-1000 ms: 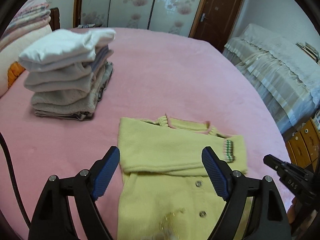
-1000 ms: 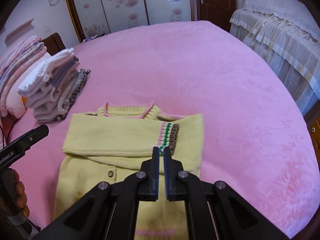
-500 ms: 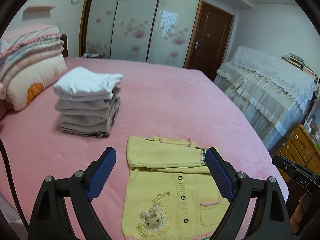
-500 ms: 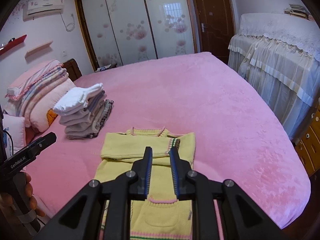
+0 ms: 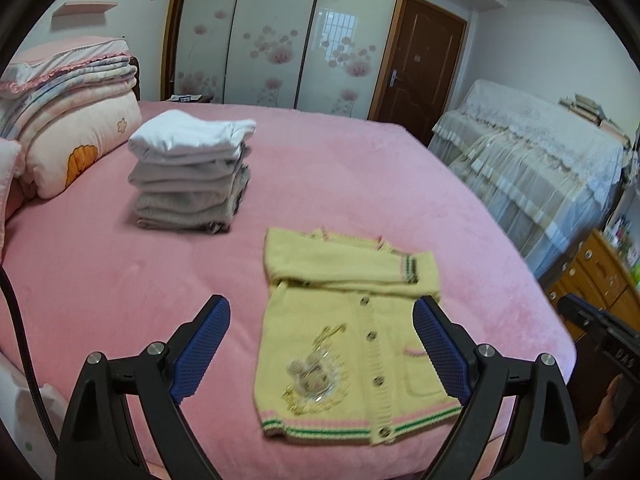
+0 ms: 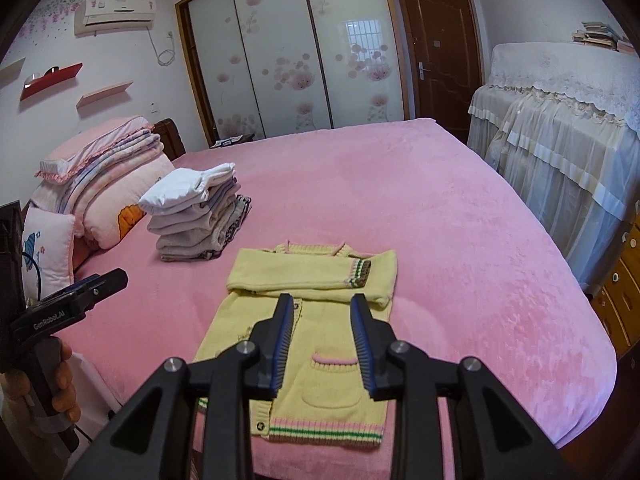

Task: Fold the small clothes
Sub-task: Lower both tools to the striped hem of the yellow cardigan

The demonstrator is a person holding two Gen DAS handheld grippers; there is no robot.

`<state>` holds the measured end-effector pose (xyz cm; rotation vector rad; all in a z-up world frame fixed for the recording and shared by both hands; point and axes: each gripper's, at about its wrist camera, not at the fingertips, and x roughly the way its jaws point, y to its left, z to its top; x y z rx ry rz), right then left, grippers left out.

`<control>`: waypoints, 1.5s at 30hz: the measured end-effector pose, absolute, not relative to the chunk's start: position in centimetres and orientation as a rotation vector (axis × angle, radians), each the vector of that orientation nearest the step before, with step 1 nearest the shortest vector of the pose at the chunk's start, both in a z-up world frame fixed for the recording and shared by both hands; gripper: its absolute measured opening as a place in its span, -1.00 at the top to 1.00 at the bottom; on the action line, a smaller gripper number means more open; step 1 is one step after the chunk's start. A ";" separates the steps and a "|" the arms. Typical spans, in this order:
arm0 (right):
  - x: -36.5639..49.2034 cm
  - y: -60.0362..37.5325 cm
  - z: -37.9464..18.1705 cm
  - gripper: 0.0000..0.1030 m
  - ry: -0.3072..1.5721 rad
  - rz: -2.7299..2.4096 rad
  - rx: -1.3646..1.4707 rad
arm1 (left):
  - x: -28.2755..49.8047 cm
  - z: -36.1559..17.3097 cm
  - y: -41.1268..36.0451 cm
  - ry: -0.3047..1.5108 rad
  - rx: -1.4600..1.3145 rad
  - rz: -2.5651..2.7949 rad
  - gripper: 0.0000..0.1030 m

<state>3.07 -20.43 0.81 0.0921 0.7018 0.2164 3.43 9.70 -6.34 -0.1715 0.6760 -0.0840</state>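
Note:
A small yellow knit cardigan (image 5: 344,332) lies flat near the front edge of the pink bed (image 5: 360,184), both sleeves folded across its chest; it also shows in the right wrist view (image 6: 320,320). A stack of folded clothes (image 5: 192,176) sits behind it to the left, also in the right wrist view (image 6: 196,212). My left gripper (image 5: 320,344) is wide open and empty, raised above the cardigan's lower half. My right gripper (image 6: 320,340) is partly open and empty, above the cardigan's pocket. The left gripper also shows at the left in the right wrist view (image 6: 80,296).
Pillows and folded quilts (image 5: 68,120) are piled at the head of the bed on the left. A lace-covered cabinet (image 6: 560,128) and wooden drawers (image 5: 592,276) stand to the right. A wardrobe (image 6: 288,56) and door (image 6: 436,56) are behind.
Both grippers have pulled back and up from the cardigan. The right gripper, shut one second ago, has opened partway. The whole cardigan down to its hem has come into view.

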 end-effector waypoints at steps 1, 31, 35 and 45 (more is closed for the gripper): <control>2.7 -20.3 0.3 0.43 0.705 0.219 0.087 | 3.3 -7.0 9.7 0.687 -0.167 -0.086 -0.79; 3.4 -20.8 -16.9 0.42 1.066 0.143 0.108 | 6.1 -25.9 12.5 1.102 -0.294 -0.031 -0.79; 3.6 -21.3 -18.2 0.42 1.095 0.135 0.124 | 6.0 -27.3 13.4 1.116 -0.322 -0.037 -0.69; 3.7 -22.2 -19.3 0.42 1.116 0.165 0.168 | 5.5 -27.1 14.3 1.109 -0.333 -0.082 -0.65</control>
